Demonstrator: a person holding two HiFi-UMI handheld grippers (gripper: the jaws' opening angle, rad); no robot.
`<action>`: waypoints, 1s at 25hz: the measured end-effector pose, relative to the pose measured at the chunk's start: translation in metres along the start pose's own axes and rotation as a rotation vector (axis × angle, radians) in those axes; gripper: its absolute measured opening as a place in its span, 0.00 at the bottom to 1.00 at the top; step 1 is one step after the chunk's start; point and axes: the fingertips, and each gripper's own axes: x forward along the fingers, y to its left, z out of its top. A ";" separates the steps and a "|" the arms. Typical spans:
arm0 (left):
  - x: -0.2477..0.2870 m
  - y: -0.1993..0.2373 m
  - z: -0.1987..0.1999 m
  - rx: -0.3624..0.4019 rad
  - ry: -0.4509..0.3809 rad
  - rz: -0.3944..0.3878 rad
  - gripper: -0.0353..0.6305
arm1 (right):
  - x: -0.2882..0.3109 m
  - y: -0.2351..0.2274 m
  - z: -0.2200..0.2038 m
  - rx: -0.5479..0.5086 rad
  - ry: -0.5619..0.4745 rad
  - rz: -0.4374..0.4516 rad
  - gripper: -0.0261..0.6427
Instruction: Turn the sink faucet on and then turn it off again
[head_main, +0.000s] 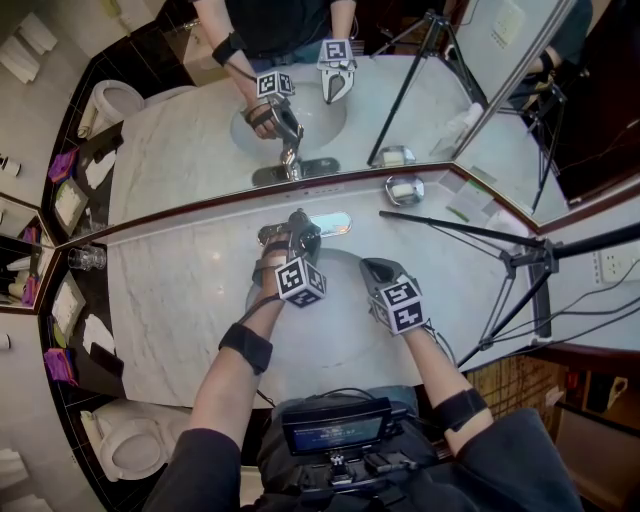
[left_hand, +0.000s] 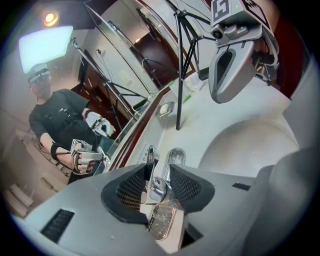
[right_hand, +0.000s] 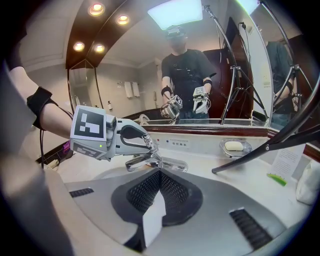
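Note:
A chrome faucet (head_main: 303, 226) stands at the back of the white sink basin (head_main: 340, 320) in a marble counter. My left gripper (head_main: 296, 234) reaches over the basin to it. In the left gripper view its dark pads (left_hand: 185, 185) press on both sides of the chrome faucet lever (left_hand: 157, 189). The right gripper view shows the same grip on the faucet (right_hand: 152, 161) from the side, with the left gripper (right_hand: 136, 139) on top. My right gripper (head_main: 378, 268) hovers over the basin's right side, shut (right_hand: 161, 176) with nothing in it, and hangs beside the left one (left_hand: 220, 95). Whether water runs I cannot tell.
A soap dish (head_main: 405, 188) with a white bar sits at the back right of the counter. A black tripod (head_main: 530, 262) stands at the right, one leg (right_hand: 260, 150) reaching across the counter. A mirror (head_main: 300, 90) runs behind the faucet. A toilet (head_main: 130, 440) is at lower left.

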 end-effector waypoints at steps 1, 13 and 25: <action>-0.002 0.000 0.001 0.001 0.002 0.006 0.25 | 0.000 0.000 0.001 -0.001 -0.001 0.000 0.07; -0.002 -0.022 0.005 0.065 0.010 -0.006 0.24 | 0.001 -0.001 0.003 0.003 -0.005 -0.004 0.07; 0.003 -0.026 0.004 0.100 0.015 -0.026 0.23 | -0.002 -0.007 -0.002 0.005 -0.004 -0.009 0.07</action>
